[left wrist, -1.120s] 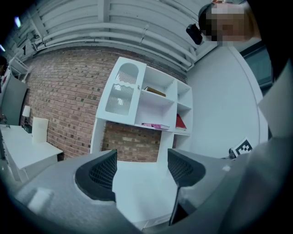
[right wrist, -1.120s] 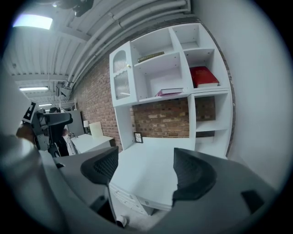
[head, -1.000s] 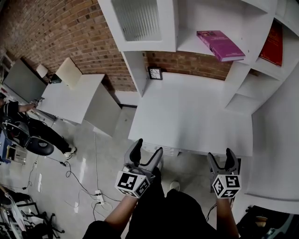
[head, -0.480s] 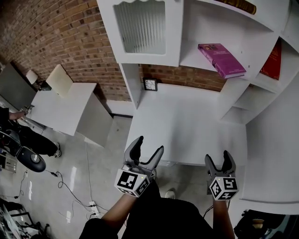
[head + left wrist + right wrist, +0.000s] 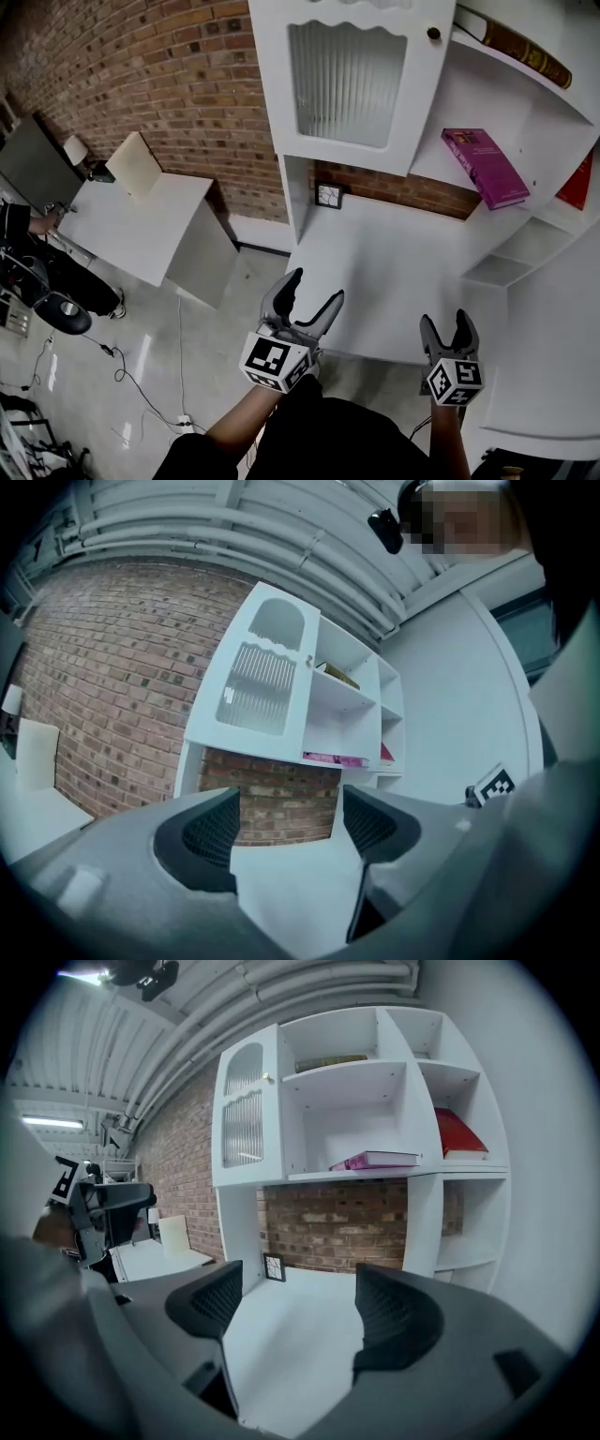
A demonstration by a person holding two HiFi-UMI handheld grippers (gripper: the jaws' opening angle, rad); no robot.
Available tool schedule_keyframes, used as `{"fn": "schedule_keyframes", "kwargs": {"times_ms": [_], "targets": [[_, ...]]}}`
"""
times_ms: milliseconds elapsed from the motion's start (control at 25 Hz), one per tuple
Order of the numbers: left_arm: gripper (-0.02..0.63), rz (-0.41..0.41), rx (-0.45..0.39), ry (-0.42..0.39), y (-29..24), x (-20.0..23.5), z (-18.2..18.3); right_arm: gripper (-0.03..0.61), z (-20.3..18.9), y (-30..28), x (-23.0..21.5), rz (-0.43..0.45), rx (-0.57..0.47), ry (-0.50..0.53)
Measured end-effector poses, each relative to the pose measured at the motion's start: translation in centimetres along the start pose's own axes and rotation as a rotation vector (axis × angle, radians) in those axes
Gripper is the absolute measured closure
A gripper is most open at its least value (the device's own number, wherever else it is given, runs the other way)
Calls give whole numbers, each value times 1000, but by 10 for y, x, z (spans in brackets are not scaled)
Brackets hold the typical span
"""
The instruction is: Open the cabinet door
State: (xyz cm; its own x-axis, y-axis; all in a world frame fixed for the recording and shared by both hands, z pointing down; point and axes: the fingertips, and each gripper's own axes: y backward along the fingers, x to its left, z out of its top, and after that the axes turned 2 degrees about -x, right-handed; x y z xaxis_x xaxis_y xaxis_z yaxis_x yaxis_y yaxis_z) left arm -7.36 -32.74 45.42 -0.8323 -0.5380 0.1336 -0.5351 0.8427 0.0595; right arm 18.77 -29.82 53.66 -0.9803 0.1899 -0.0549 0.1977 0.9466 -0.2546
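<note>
Both are held low in the frame, out in front of the body. The left gripper [image 5: 315, 286] sits bottom centre, tilted so its jaws point up and a bit to the right. They're spread wide, with nothing between them. The right gripper [image 5: 446, 321] is over at bottom right and points pretty much straight up, jaws also apart and empty. The left forearm [image 5: 236, 424] and right forearm [image 5: 448, 439] come up from the bottom edge. The two grippers are well apart from each other.
</note>
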Motion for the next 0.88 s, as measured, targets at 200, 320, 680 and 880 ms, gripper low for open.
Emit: {"fn": "schedule_keyframes", "kwargs": {"times_ms": [200,320,680,880], "targets": [[281,-5,-27,-14,-13,33,19,216,15,-27,19,3,-11,21],[281,-16,-35,-8,-24,43,24,216,23,-37,27,-3,-13,25],[281,-124,-78,46,-55,59,47,216,42,-62,30,-81,-23,15],[281,-187,-97,33,-72,55,60,216,41,-77,41,-88,-26,-15]]}}
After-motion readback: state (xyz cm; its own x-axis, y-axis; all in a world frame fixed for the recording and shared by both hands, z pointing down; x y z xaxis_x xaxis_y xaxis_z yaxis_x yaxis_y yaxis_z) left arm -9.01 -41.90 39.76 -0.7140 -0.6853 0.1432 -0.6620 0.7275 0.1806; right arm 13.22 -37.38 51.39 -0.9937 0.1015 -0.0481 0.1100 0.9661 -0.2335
